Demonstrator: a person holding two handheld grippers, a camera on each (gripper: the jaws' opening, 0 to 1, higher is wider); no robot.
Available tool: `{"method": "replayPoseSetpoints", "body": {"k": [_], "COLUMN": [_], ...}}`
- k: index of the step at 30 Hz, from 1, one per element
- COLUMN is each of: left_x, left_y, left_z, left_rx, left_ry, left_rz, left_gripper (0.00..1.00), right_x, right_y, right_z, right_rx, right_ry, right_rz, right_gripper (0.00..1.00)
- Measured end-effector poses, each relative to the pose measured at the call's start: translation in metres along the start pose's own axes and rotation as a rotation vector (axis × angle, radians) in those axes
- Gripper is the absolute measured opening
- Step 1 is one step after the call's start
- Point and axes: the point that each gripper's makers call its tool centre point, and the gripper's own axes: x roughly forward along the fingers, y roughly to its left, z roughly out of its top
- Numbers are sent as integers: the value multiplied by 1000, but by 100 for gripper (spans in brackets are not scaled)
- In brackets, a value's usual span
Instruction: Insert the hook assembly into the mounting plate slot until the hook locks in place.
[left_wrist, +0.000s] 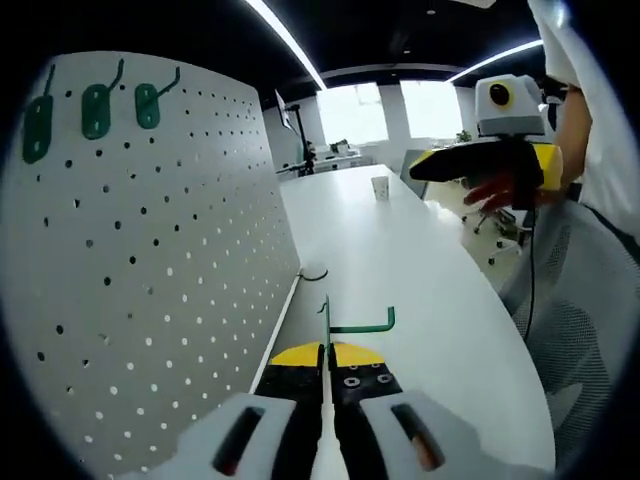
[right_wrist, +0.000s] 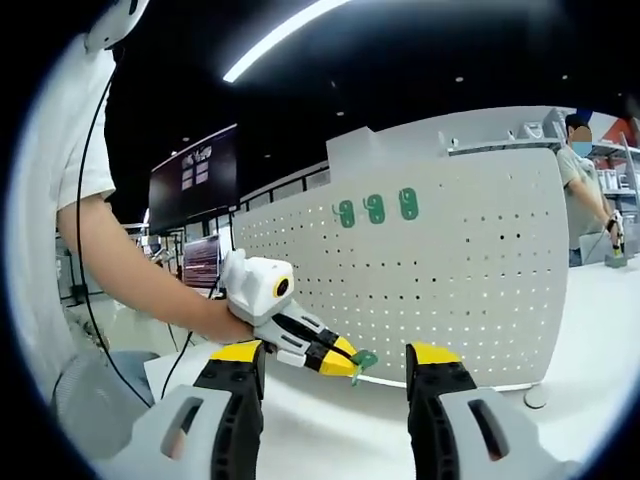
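A green hook (left_wrist: 350, 323) is pinched edge-on at the tips of my left gripper (left_wrist: 327, 352), its bent arm pointing right above the white table. The white pegboard (left_wrist: 150, 260) stands close on the left, with three green hooks (left_wrist: 92, 108) mounted near its top. My right gripper (left_wrist: 490, 165) hovers above the table at the right. In the right gripper view, my right gripper (right_wrist: 335, 365) is open with nothing between its jaws. Beyond it, the left gripper (right_wrist: 352, 362) holds the green hook (right_wrist: 362, 358) in front of the pegboard (right_wrist: 480, 270), where three hooks (right_wrist: 376, 209) hang.
A long white table (left_wrist: 410, 270) runs away from me, with a small cup (left_wrist: 380, 187) far down it. A person (left_wrist: 590, 110) sits at the right; an arm (right_wrist: 130, 270) reaches in. Another person (right_wrist: 585, 190) stands behind the pegboard. A round foot (right_wrist: 536, 396) lies at the board's base.
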Motion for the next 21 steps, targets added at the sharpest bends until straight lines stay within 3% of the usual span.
{"method": "replayPoseSetpoints", "body": {"k": [21], "left_x": [-32], "left_y": [-3], "left_z": [49], "left_rx": [-52], "left_ry": [-150], "left_rz": [116], "left_gripper": [1], "right_x": [4], "right_y": [12], "right_z": [13], "right_rx": [-19], "right_ry": [-27], "right_rz": [32], "right_gripper": [54]}}
